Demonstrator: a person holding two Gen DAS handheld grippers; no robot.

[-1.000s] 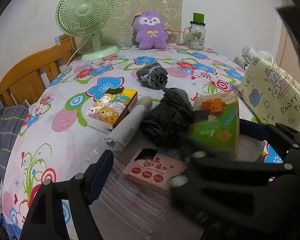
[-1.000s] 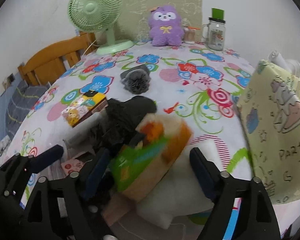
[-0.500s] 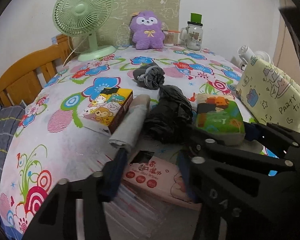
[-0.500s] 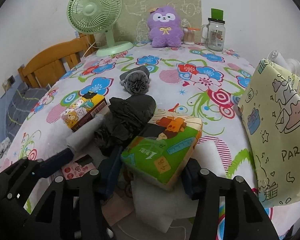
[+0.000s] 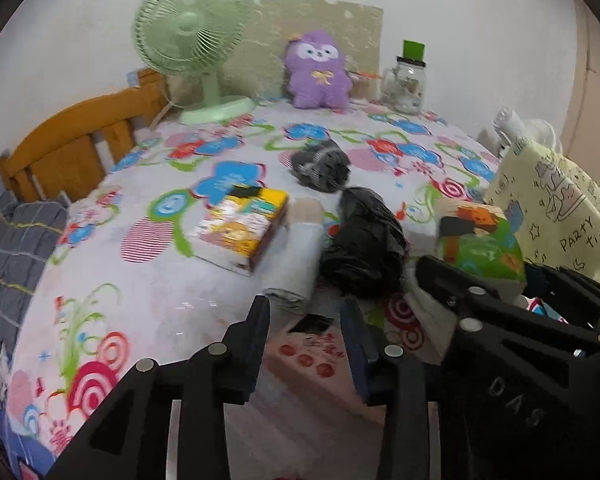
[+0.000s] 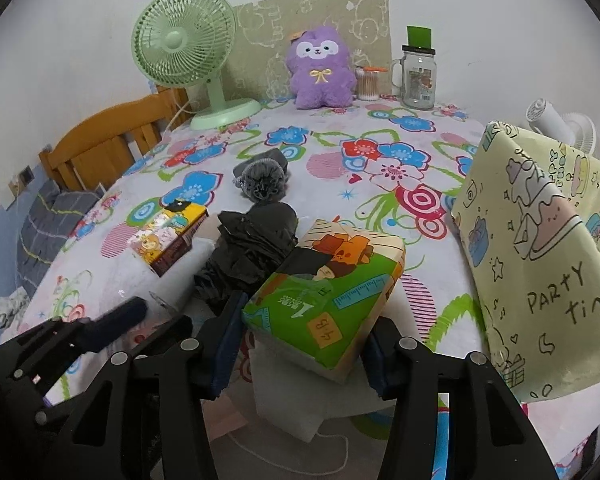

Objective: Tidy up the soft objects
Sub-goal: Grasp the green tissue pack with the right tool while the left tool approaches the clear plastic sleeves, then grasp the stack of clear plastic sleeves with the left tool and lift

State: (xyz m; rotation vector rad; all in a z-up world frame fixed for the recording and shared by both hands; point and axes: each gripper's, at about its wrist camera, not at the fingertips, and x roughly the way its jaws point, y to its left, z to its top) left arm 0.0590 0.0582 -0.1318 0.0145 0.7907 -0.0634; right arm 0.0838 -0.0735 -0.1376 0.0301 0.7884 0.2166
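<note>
My right gripper [image 6: 300, 344] is shut on a green tissue pack [image 6: 328, 292] and holds it just above a white foam block [image 6: 296, 400]; the pack also shows in the left wrist view [image 5: 480, 244]. My left gripper [image 5: 304, 344] is shut on a pink wet-wipes pack [image 5: 320, 360] at the table's near edge. A black plastic bag [image 6: 252, 248], a grey rolled cloth [image 6: 262, 180], a cartoon tissue pack [image 6: 168, 236] and a white roll [image 5: 300, 260] lie on the flowered tablecloth [image 6: 380, 152].
A green fan [image 6: 188, 48], a purple plush [image 6: 320, 68], a cotton-swab jar [image 6: 368, 82] and a glass mug [image 6: 418, 76] stand at the back. A yellow "party time" bag [image 6: 540, 248] stands at the right. A wooden chair [image 6: 100, 148] is at the left.
My left gripper has closed its jaws onto the wet-wipes pack. My right gripper has brought the green tissue pack down and closed on it over the foam block.
</note>
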